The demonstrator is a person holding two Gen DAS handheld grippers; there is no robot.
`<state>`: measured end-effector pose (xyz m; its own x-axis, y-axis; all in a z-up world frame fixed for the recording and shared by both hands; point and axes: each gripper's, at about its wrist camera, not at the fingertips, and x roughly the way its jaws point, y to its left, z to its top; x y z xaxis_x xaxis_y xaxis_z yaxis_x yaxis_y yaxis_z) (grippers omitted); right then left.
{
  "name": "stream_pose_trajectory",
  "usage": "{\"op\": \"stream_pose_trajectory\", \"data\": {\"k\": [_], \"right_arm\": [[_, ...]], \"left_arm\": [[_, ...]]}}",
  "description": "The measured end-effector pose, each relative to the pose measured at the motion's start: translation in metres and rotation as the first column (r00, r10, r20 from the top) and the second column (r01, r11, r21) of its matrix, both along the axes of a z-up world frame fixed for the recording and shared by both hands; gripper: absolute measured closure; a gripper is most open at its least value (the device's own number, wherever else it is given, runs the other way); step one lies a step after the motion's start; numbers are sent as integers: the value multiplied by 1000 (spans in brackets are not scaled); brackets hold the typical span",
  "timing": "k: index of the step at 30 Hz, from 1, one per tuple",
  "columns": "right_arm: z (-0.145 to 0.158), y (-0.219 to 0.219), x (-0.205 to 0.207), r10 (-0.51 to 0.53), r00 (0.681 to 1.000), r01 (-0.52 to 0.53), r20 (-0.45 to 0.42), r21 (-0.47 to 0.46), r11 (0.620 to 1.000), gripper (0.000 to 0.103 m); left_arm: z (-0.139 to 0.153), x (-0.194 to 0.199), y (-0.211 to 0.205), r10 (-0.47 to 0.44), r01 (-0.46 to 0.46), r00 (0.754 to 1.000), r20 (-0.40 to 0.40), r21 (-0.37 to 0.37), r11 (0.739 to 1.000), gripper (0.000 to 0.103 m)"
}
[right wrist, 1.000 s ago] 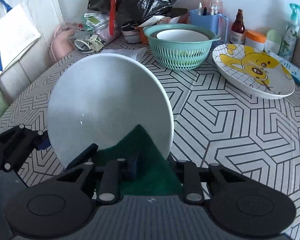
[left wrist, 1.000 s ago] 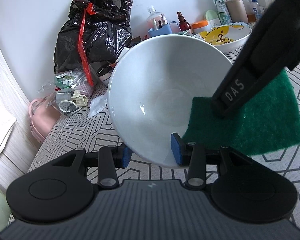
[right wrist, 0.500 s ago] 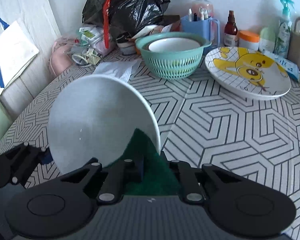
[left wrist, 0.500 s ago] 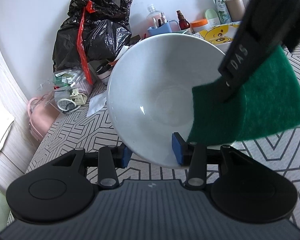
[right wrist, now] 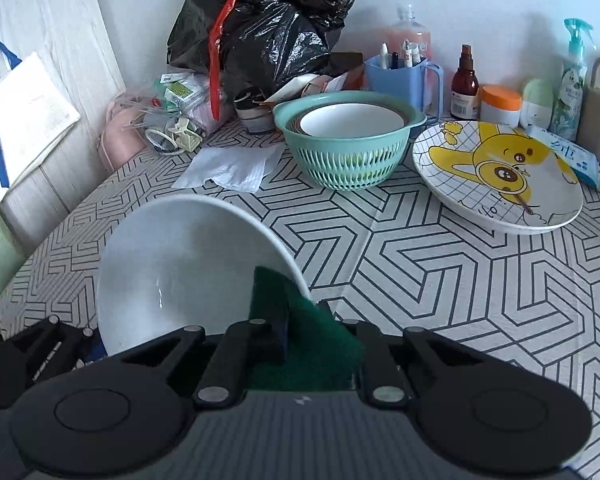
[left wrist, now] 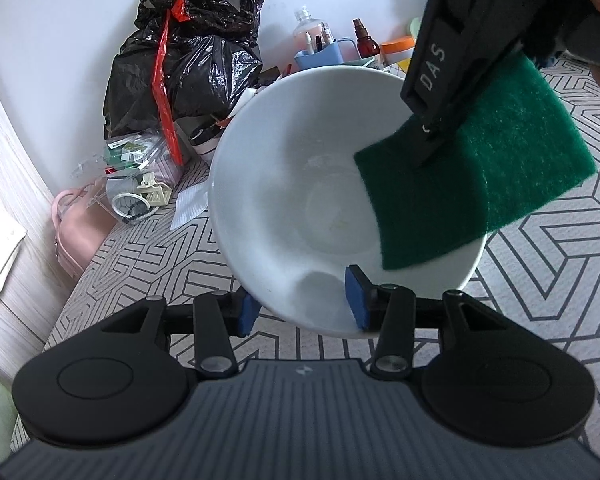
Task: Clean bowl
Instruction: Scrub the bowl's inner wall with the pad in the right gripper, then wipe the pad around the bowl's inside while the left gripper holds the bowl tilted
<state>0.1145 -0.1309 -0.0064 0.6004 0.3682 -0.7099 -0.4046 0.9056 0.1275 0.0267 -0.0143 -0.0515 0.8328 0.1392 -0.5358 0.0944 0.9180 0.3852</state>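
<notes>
Scouring pad (left wrist: 476,184) has climbed from the bowl (left wrist: 300,184) rim's low edge to its upper wall, pinched in my right gripper (right wrist: 300,332) whose jaws are easing open, my left gripper (left wrist: 300,304) clamping the tilted bowl's rim above the table (right wrist: 440,280): mid-scrub; next, I judge, sweep down through the basin.

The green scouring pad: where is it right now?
In the left wrist view, the green scouring pad hangs over the white bowl's right rim, clamped in the right gripper.

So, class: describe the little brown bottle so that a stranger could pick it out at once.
Find the row of toiletries along the white wall, behind the cartoon plate. The brown bottle stands between the blue caddy and the orange-lidded jar. It alone is dark amber glass with a narrow neck.
</notes>
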Motion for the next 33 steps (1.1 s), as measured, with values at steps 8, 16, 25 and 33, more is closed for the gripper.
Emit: {"op": "stream_pose_trajectory", "data": {"k": [8,16,25,33], "right_arm": [[-10,2,-8,-4,1000,3,-31,-25,1000,63],[-4,-24,-9,-35,993,48,-111,117,992,28],[-13,-28,-11,7,981,26,-193,167,986,32],[-29,-35,0,48,965,15,-258,236,972,87]], "left_arm": [[-1,-1,-1,4,-4,1000,4,-1,1000,59],[-2,-1,-2,6,-6,1000,4,3,1000,59],[-1,0,2,8,-8,1000,5,8,1000,57],[0,2,1,8,-7,1000,-5,14,1000,56]]}}
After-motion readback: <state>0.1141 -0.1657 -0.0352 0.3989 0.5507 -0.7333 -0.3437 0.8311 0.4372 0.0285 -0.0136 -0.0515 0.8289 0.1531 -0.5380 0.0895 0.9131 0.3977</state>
